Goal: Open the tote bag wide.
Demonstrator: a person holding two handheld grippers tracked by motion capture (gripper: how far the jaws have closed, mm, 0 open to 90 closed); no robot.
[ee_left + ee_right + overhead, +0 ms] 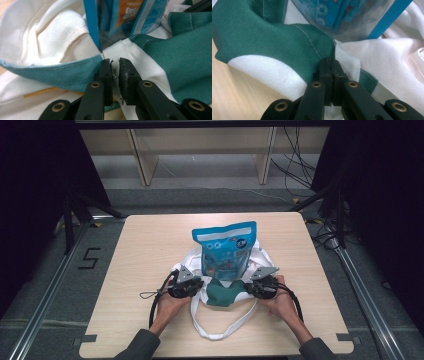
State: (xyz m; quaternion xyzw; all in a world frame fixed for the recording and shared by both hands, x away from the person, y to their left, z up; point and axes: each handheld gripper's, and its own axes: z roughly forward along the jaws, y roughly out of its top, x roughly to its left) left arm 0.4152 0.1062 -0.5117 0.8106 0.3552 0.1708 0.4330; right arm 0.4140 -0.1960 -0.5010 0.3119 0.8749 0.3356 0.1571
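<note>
A white tote bag with green panels (220, 296) lies open at the table's middle. A blue snack pouch (225, 249) stands upright inside it. My left gripper (194, 287) is at the bag's left rim, and in the left gripper view it (115, 63) is shut on a white seam of the bag (50, 37), just below the pouch (125, 15). My right gripper (255, 288) is at the right rim. In the right gripper view it (331, 61) is pressed shut on a fold of the bag (274, 37) where green meets white, under the pouch (342, 15).
The bag's white handle loop (220, 334) trails toward the near edge of the light wooden table (150, 245). Black cables run back from both grippers along the hands. A wooden shelf frame (200, 150) stands on the floor beyond the table.
</note>
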